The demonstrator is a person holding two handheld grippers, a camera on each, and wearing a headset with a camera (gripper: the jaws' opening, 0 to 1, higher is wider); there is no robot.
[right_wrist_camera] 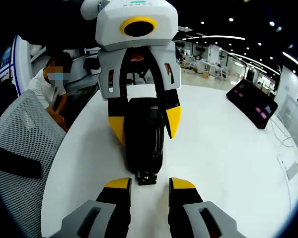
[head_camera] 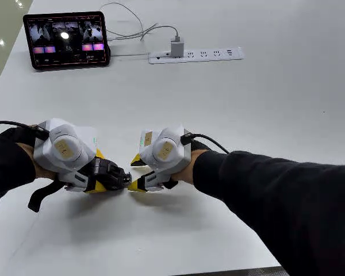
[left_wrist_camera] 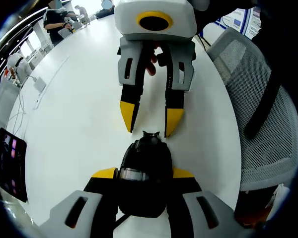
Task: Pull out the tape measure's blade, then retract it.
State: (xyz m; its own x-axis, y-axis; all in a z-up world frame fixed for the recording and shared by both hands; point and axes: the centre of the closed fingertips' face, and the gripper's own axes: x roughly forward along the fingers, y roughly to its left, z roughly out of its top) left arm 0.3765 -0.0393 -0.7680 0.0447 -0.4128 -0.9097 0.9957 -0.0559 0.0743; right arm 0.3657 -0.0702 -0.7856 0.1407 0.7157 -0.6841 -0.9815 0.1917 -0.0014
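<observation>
A black tape measure [head_camera: 110, 171] lies just above the white table [head_camera: 218, 103], and my left gripper [head_camera: 100, 171] is shut on its body. In the left gripper view the tape measure [left_wrist_camera: 145, 171] sits between the yellow-tipped jaws of the left gripper [left_wrist_camera: 141, 174], its blade end pointing forward. My right gripper [head_camera: 135, 172] faces it from the right, open. In the right gripper view the small blade hook [right_wrist_camera: 146, 177] lies in the gap of the right gripper [right_wrist_camera: 150, 184], with neither pad touching it. No blade is drawn out.
A tablet [head_camera: 66, 31] with a lit screen stands at the far left of the table. A power strip [head_camera: 196, 55] with a charger [head_camera: 177, 46] and cables lies at the back. A grey mesh chair [left_wrist_camera: 258, 124] stands off the table edge, and a person [right_wrist_camera: 47, 87] sits beyond it.
</observation>
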